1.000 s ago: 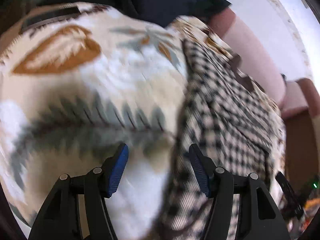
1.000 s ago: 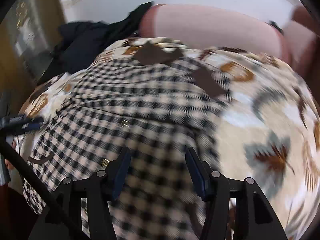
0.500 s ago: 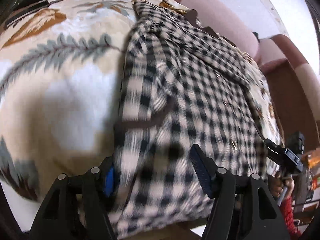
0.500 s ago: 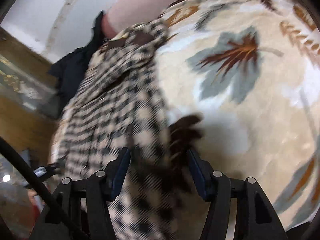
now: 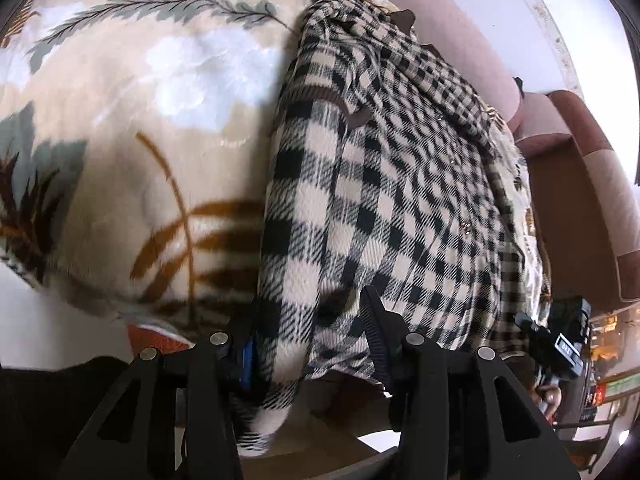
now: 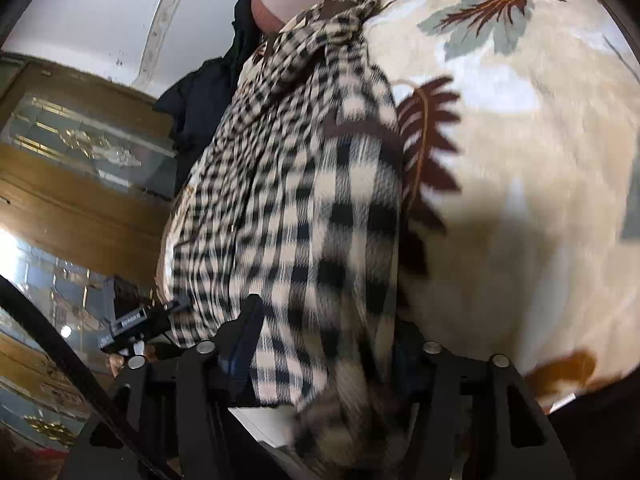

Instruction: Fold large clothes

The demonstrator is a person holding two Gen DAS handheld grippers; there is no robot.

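A black-and-cream checked shirt [image 5: 400, 184] with brown trim lies lengthwise on a cream leaf-print blanket [image 5: 140, 128]. My left gripper [image 5: 310, 344] has its jaws around the shirt's near left hem edge, with cloth bunched between the fingers. In the right wrist view the same shirt [image 6: 304, 184] runs away from me. My right gripper [image 6: 324, 344] has its jaws around the near right hem edge, where the cloth hangs down between them. The right gripper also shows in the left wrist view [image 5: 560, 344].
A pink padded headboard or sofa back [image 5: 460, 32] runs behind the blanket. A dark garment [image 6: 208, 92] lies at the far end. A wooden glass-front cabinet [image 6: 80, 152] stands to the left. The blanket's near edge [image 5: 100, 292] drops off close to me.
Both grippers moved down to the shirt's near hem, one at each corner. Their jaws narrowed around the cloth, which now bunches between the fingers.
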